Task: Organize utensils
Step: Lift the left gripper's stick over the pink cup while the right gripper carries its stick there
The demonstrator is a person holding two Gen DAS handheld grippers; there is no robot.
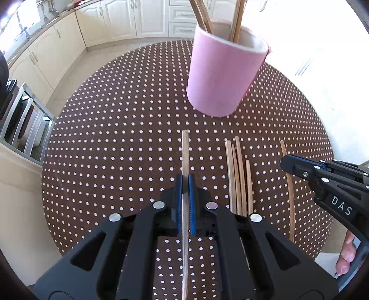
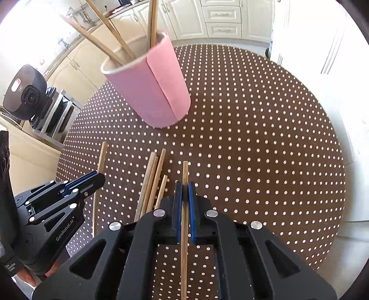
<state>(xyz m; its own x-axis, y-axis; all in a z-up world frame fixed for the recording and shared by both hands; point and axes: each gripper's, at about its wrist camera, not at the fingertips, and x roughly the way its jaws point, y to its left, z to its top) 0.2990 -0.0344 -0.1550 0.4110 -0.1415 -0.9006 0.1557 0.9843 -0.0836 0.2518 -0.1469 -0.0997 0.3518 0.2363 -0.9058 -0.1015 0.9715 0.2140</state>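
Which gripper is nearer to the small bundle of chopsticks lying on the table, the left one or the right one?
Right. The right gripper is just beside the bundle of chopsticks; the left gripper is further off on the bundle's other side. Each holds its own chopstick.

A round desk under a brown cloth dotted with small white spots (image 1: 115, 129) stands in a bright kitchen. Cream panelled cabinet doors with metal handles (image 1: 115, 20) line the far wall, with a stack of cream drawers (image 2: 221, 20) beside them. The pale tiled floor (image 1: 96, 57) runs around the desk. A grey metal slatted chair back (image 1: 25, 120) stands at the left edge, and strong daylight washes out the white doors (image 2: 322, 46) on the right
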